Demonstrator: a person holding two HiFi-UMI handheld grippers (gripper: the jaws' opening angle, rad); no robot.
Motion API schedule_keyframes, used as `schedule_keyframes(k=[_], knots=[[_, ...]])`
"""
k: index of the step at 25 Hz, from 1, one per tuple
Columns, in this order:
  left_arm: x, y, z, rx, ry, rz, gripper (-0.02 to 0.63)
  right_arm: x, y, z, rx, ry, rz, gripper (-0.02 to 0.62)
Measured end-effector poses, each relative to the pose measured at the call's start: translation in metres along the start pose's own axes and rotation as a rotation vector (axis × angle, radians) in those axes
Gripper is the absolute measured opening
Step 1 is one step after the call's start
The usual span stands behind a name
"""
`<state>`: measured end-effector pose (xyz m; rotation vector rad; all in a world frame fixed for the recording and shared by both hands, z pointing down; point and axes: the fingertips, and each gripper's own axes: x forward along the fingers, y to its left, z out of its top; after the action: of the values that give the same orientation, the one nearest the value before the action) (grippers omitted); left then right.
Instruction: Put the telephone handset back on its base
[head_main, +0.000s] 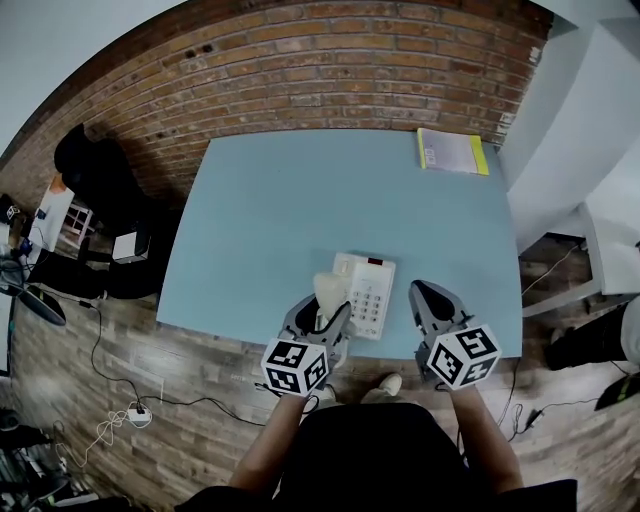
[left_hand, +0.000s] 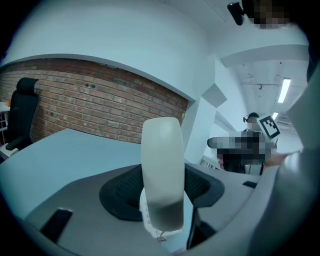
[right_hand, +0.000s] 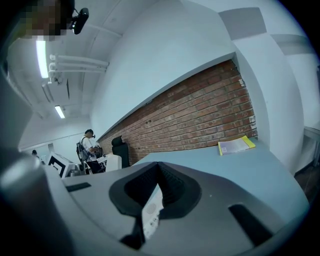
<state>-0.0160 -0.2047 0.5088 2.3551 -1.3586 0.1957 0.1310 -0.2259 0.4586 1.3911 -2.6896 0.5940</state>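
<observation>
Though clamped between the jaws of the left gripper (head_main: 322, 313), the cream telephone handset (head_main: 328, 292) is off its cradle, raised just left of the telephone base (head_main: 367, 295). Left gripper view: handset upright, rounded back toward the camera, both jaws closed against its sides. A white piece with small dots shows beneath its lower end, possibly part of the base; contact between the two cannot be told.

Base: white, keypad facing up, flat on the blue table (head_main: 300, 200) close to the near edge.

Right gripper (head_main: 430, 296): just right of the base, jaws drawn together with nothing held. A sliver of the white base shows through the slit below their tips in the right gripper view.

Marker cubes: one on each gripper, left (head_main: 295, 367) and right (head_main: 463, 355), nearest the person.

Booklet (head_main: 452, 152): yellow-edged, at the far right corner of the table, well apart from the telephone.

Surroundings: brick wall (head_main: 330, 70) behind the table; black office chair (head_main: 95, 170) at the left; wood-plank floor (head_main: 200, 400) with a white power strip (head_main: 135, 412) and cables.
</observation>
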Motion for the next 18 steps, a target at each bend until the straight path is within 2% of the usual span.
schedule_keyframes(k=[18], knots=[[0.003, 0.031, -0.026, 0.042, 0.076, 0.093, 0.238, 0.022, 0.000, -0.008, 0.016, 0.027, 0.033, 0.012]])
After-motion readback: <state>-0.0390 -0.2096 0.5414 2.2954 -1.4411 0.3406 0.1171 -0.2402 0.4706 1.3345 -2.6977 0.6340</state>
